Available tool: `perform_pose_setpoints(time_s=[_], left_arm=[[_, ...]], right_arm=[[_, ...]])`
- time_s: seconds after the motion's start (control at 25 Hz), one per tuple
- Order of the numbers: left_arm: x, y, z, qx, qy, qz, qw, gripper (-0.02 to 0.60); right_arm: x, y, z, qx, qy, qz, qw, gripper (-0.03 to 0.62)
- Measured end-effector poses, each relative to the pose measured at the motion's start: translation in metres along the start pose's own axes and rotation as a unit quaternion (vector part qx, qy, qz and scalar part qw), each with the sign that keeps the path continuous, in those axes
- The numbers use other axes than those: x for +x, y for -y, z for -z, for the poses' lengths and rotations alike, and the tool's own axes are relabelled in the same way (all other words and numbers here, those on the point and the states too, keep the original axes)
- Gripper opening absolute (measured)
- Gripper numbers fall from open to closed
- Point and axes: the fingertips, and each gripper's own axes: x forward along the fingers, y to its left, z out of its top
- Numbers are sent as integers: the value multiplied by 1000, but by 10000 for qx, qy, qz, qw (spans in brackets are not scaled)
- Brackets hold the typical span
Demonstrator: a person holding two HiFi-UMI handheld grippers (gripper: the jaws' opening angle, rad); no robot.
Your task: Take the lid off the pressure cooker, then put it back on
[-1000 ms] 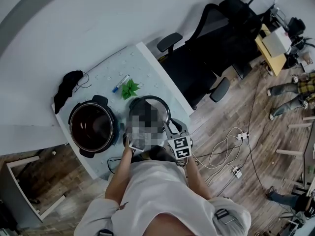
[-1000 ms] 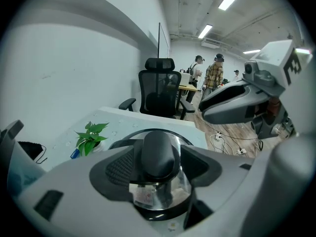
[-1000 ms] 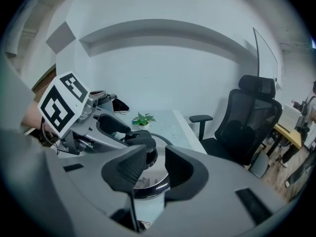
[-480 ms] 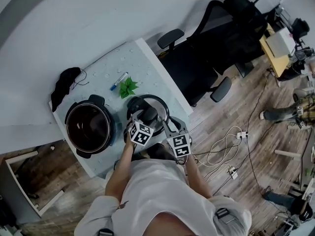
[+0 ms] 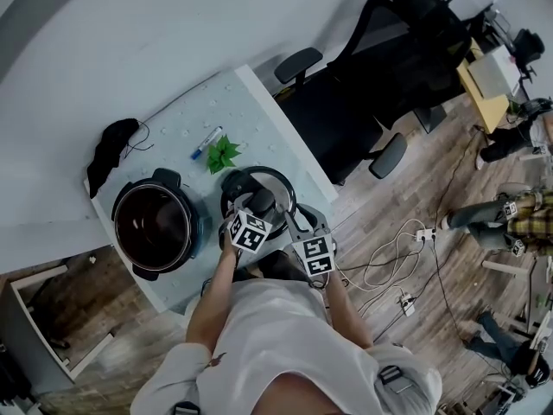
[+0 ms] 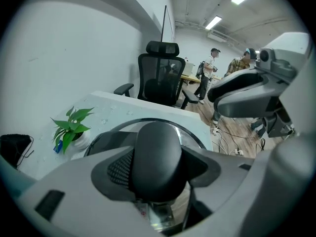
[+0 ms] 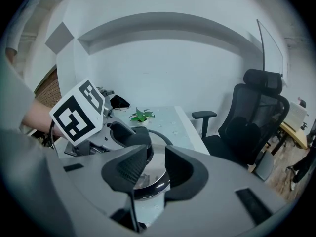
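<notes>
Lid knob point(image 6: 157, 157) between just-closing left fingers point(image 6: 120, 169)

The left gripper point(image 6: 157, 177) fills the lower frame. Its jaws have just been closing and sit on either side of the lid's black knob point(image 6: 158, 154), pads against it. The lid point(image 6: 193, 137) lies on the pale table point(image 6: 133, 110). A small plant point(image 6: 73, 126) stands at left, and the right gripper point(image 6: 247, 90) hangs at upper right.
</notes>
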Motion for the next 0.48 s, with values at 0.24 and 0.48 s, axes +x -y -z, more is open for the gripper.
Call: perform_pose_setpoints(time_s=[0.24, 0.48], left_arm=[[0, 0, 0, -6, -80, -18, 10000, 273], [-3, 0, -3, -37, -112, -11, 9999, 273]], right_arm=[[-3, -5, -5, 18, 22, -39, 10000, 120], [-7, -4, -1, -26, -4, 45, 10000, 120]])
